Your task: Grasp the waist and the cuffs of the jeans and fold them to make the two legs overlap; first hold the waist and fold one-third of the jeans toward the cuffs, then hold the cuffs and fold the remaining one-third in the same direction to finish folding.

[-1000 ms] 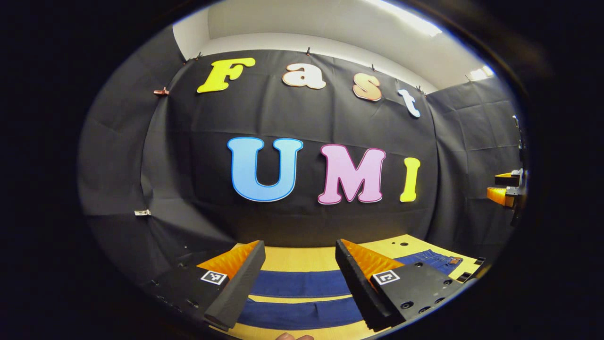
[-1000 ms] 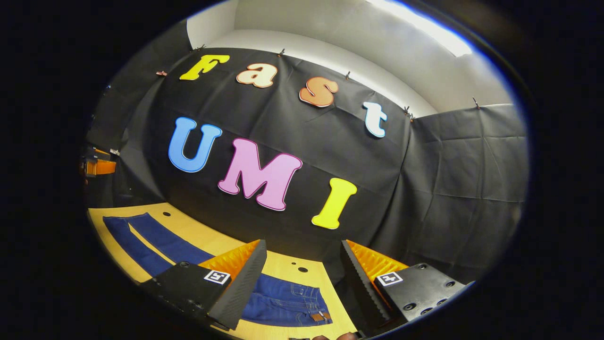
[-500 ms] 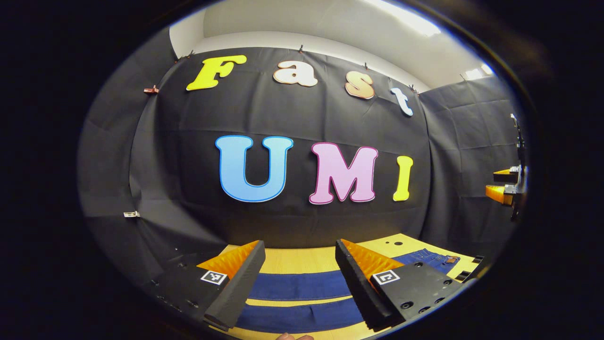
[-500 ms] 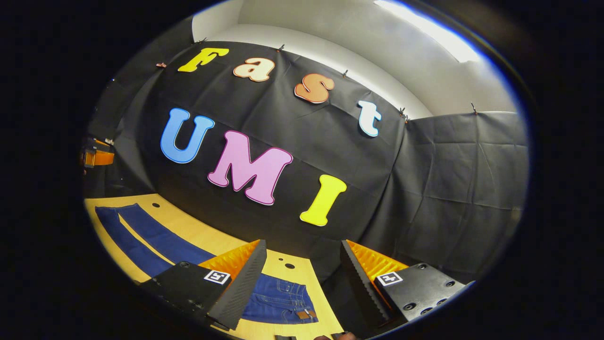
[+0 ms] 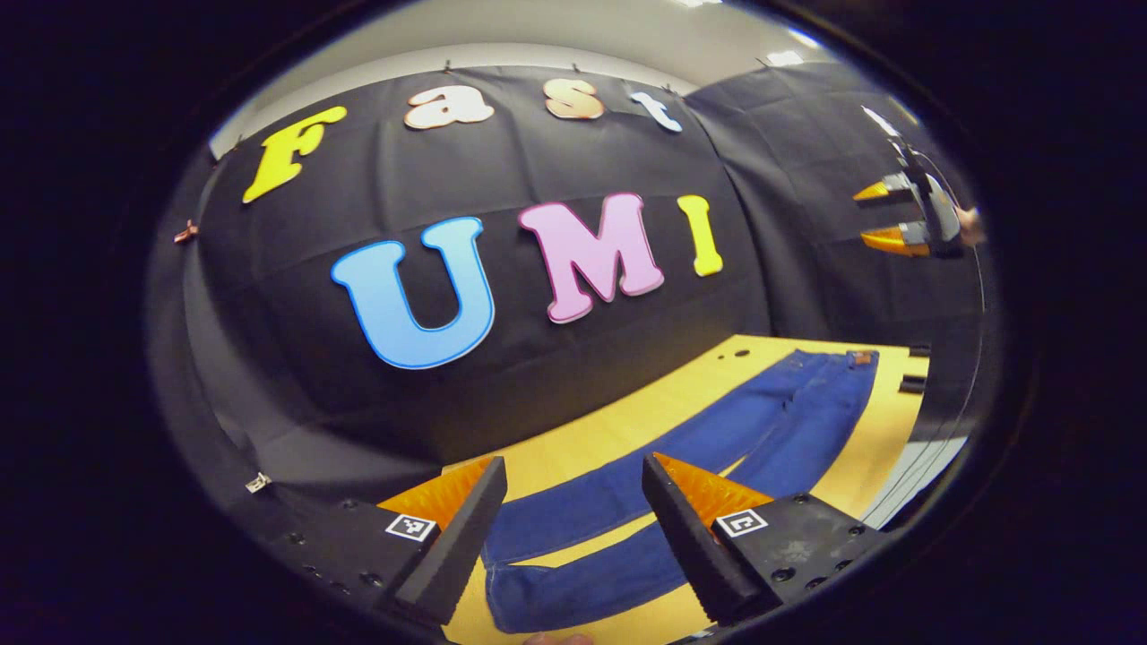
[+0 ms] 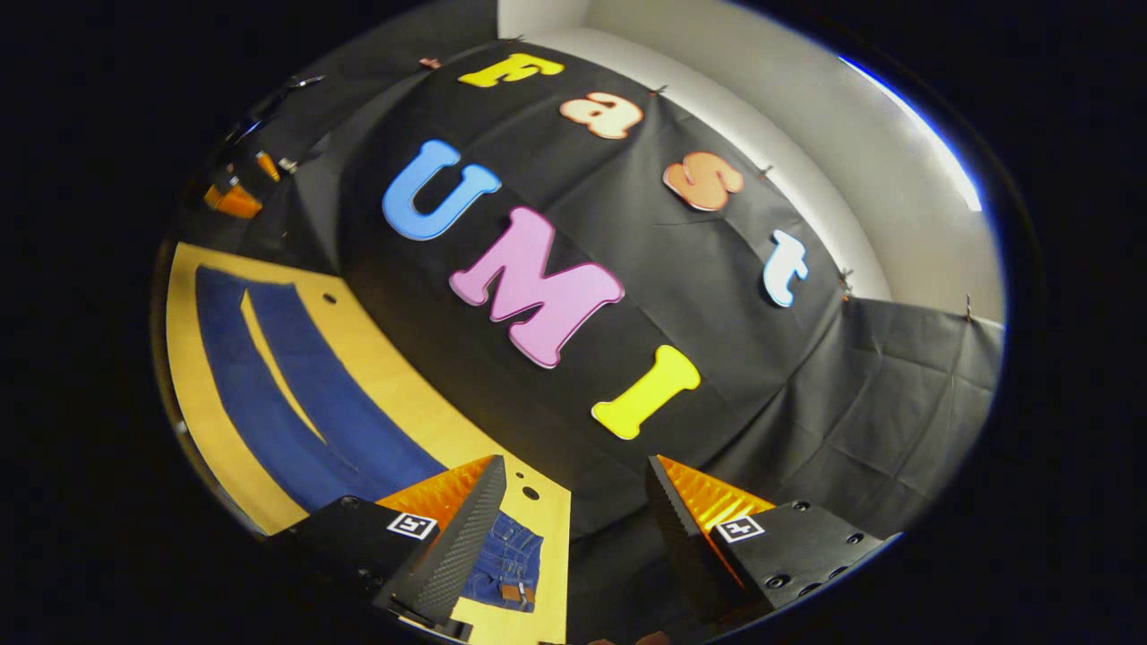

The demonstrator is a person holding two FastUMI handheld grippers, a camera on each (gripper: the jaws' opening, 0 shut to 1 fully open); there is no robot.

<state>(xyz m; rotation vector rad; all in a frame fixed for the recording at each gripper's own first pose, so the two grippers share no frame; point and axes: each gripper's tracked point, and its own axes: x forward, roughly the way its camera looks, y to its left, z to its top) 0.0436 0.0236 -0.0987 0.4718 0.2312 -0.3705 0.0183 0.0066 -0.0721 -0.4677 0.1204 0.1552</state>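
Blue jeans (image 5: 717, 448) lie flat on the yellow table (image 5: 618, 430), both legs spread side by side. In the left gripper view the cuffs are near my left gripper (image 5: 573, 528), which hovers open above them, holding nothing. The waist with a brown patch (image 5: 862, 358) is at the far right. In the right gripper view the jeans (image 6: 296, 394) run from the waist (image 6: 509, 564), under my open right gripper (image 6: 573, 537), to the cuffs at the far left. The right gripper (image 5: 901, 215) also shows high at the right in the left gripper view; the left gripper (image 6: 235, 193) is far off in the right gripper view.
The black cloth wall (image 5: 502, 358) stands close behind the table along its far edge. Small dark holes (image 6: 329, 298) dot the table top near the wall. The table's right end (image 5: 905, 394) drops off beyond the waist.
Both grippers have tilted and turned: the left view now looks along the jeans toward the waist, the right view has rolled leftward. Both stay open; the jeans lie unmoved.
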